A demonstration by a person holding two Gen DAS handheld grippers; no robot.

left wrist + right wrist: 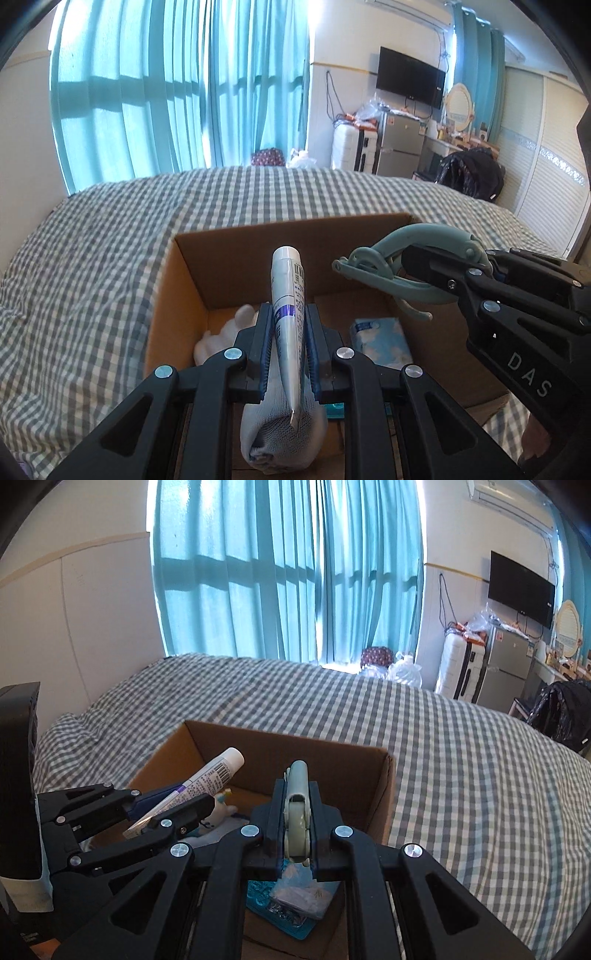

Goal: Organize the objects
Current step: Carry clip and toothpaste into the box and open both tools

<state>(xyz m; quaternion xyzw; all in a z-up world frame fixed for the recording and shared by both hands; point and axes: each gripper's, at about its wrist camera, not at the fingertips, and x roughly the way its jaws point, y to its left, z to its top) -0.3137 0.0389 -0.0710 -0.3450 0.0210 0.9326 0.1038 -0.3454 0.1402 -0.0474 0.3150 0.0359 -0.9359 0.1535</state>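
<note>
Up front in the left wrist view, a gingham-covered bed (110,258) fills a teal-curtained room; one cardboard box (229,254) sits on it. Left tongs (289,325) clamp one toothpaste tube (288,280) above the box.

Right wrist view: right tongs (295,812) clamp one pale-green clip (297,794) over the same box.

- One open brown cardboard box (236,254) on the checked bedspread.
- One white plastic tube (290,291), purple-banded.
- One grey-green plastic clip tool (402,266).
- One pale blue tissue pack (382,341), near right in box.
- One rolled white mesh cloth (280,432).
- Two black grippers.
</note>
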